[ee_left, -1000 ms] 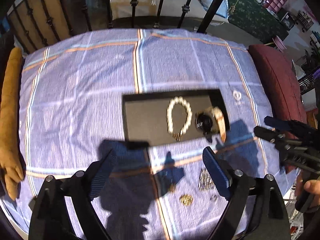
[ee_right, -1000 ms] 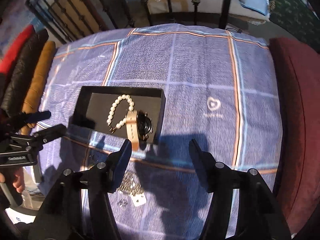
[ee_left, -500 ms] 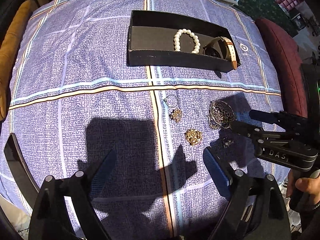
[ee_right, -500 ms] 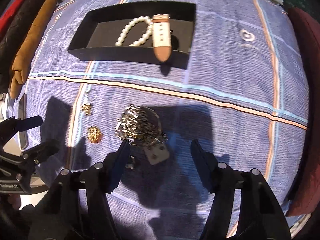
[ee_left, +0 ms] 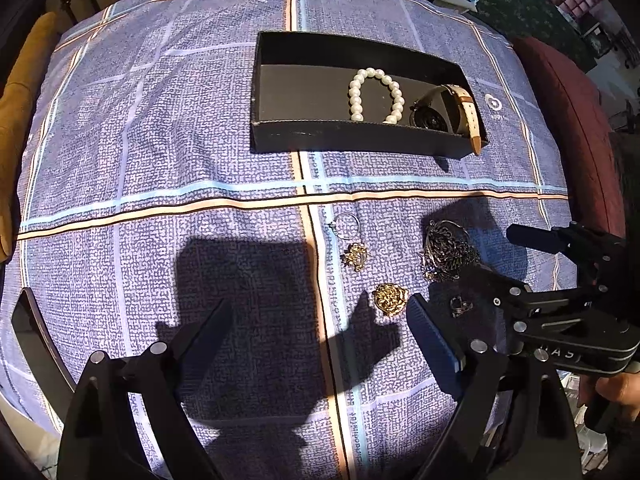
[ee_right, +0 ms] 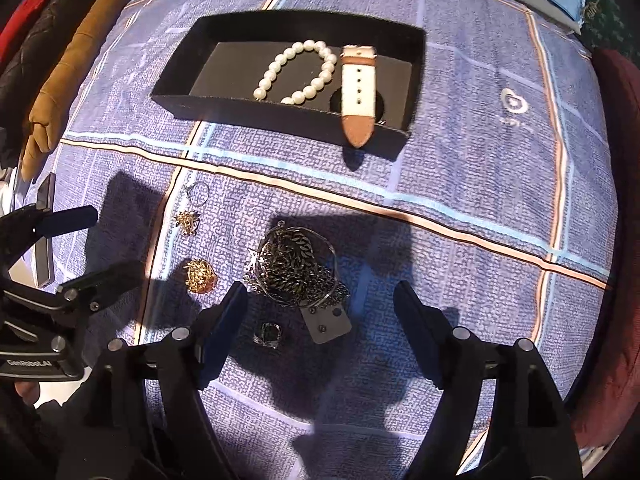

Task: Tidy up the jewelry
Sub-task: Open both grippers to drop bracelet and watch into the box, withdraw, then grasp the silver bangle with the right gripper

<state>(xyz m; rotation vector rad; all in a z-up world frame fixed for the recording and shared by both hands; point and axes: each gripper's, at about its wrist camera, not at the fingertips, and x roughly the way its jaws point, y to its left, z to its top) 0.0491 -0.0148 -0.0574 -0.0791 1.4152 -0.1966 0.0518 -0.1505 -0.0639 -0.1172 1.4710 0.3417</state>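
1. Whereas a second ago both pairs of tongs looked across at the tray from higher up, they have now dropped low over the loose pieces on the near side of the blue plaid cloth [ee_left: 160,128] covering the desk; half a second ago they were already close, and since then they have edged nearer.
2. I judge this to mean the watch placement is finished and the next pick is being lined up.
3. Left tongs [ee_left: 320,320] stand wide and hold nothing; the round gold filigree brooch [ee_left: 390,299] lies just ahead of the right-hand finger.
4. Right tongs [ee_right: 320,304] also stand wide and empty, hovering over the tangled dark metal chain heap [ee_right: 298,270], with a small dark-stoned silver ring [ee_right: 269,334] and a grey card tag [ee_right: 329,322] between the fingers.
5. Farther left on the cloth lie a thin silver hoop ring [ee_right: 199,193] and a small spiky gold charm [ee_right: 187,221].
6. Shallow black rectangular tray [ee_left: 280,80] holds a white pearl bracelet [ee_left: 374,94] near its middle and a black-faced wristwatch with a cream and tan leather strap [ee_right: 358,88] at the right end; the strap tip pokes over the near wall. Its left part is bare.
7. Five loose pieces appear to remain outside.
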